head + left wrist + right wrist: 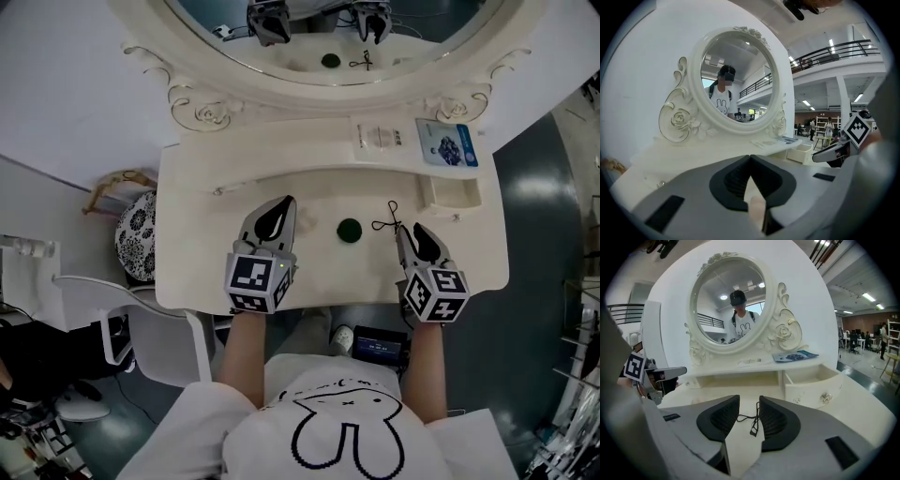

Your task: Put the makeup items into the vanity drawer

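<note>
The black cord (752,422) lies on the counter (862,401) between the right gripper's (749,401) parted jaws. The left gripper's (750,158) jaws are together, empty.

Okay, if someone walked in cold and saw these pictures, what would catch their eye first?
The ornate white vanity mirror dominates, rising at the back of the tabletop. In front of it, the right gripper, jaws apart, points at a thin black cord lying on the tabletop, with a small round black item left of it. On the right, the drawer stands open.
</note>
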